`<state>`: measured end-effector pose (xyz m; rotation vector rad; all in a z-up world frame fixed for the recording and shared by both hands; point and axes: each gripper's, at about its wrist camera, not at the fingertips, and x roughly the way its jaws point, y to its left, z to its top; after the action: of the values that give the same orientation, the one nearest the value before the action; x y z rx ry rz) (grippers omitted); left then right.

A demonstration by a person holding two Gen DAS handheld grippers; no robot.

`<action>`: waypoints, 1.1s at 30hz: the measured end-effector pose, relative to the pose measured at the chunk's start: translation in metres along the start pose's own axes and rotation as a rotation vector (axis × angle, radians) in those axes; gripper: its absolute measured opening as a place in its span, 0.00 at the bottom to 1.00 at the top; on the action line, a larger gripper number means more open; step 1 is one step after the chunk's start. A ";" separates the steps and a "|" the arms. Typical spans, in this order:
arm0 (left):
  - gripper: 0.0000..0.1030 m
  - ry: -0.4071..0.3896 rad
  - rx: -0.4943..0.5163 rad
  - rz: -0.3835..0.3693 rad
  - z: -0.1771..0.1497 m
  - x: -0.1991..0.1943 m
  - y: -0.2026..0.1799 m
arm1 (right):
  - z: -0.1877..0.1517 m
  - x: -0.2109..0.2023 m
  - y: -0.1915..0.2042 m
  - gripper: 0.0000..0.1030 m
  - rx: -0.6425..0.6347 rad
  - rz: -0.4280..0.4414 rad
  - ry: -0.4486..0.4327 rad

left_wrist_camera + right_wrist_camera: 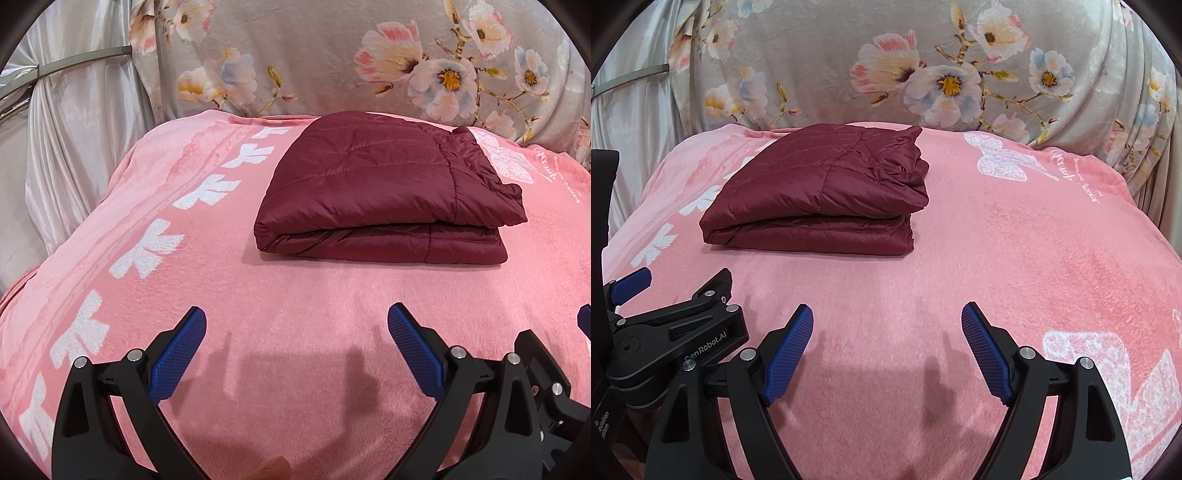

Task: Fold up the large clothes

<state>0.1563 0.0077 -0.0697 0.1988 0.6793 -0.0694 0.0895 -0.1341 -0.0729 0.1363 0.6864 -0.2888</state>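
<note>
A dark red quilted jacket [384, 188] lies folded in a thick rectangular stack on the pink blanket [295, 295]. It also shows in the right wrist view [820, 195], left of centre. My left gripper [297, 317] is open and empty, low over the blanket, well short of the jacket's near edge. My right gripper [886, 314] is open and empty, also near the front, to the right of the jacket. The left gripper's body shows in the right wrist view [676, 332] at the lower left.
The pink blanket [997, 258] with white bow prints covers the whole surface. A grey floral cloth [332, 55] hangs behind it. White satin drapes [74, 147] hang at the far left. The blanket drops off at the left and right edges.
</note>
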 end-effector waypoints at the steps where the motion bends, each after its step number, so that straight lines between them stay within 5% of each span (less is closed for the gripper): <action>1: 0.94 -0.001 0.000 0.000 0.001 0.000 0.000 | 0.000 -0.001 0.000 0.78 0.000 -0.002 -0.001; 33: 0.91 -0.019 -0.002 -0.005 0.004 -0.007 -0.001 | 0.002 -0.003 -0.001 0.78 0.004 -0.012 -0.012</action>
<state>0.1532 0.0057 -0.0625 0.1943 0.6611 -0.0751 0.0885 -0.1345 -0.0694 0.1341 0.6754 -0.3028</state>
